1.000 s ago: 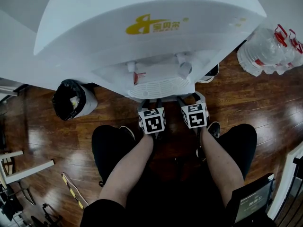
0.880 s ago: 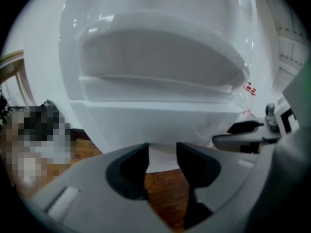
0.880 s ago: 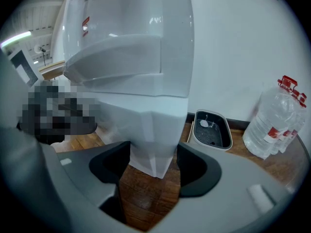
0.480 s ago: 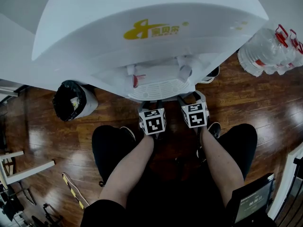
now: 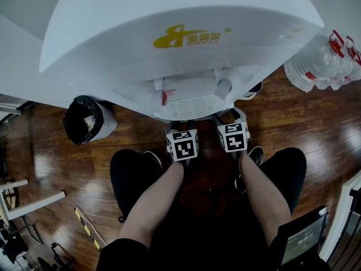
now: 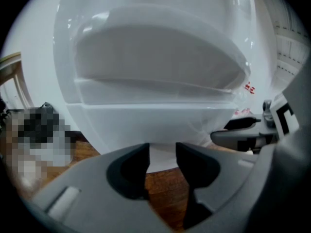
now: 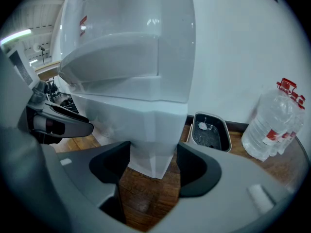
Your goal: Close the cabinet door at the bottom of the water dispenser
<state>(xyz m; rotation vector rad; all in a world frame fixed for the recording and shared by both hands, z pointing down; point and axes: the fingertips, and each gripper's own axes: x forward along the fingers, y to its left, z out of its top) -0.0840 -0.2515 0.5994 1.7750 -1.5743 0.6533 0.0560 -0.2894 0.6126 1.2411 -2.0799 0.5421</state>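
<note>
Jaws of left gripper (image 6: 162,152) and right gripper (image 7: 153,154) gape empty, seemingly short of dispenser (image 6: 155,110) edge.

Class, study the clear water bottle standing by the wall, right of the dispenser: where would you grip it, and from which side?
Take the red handle on top of the water bottle, coming down from above. The body is broad, round and smooth, probably too wide for the jaws, and the wall and neighbouring bottles crowd its sides; the handle stands up clear.
</note>
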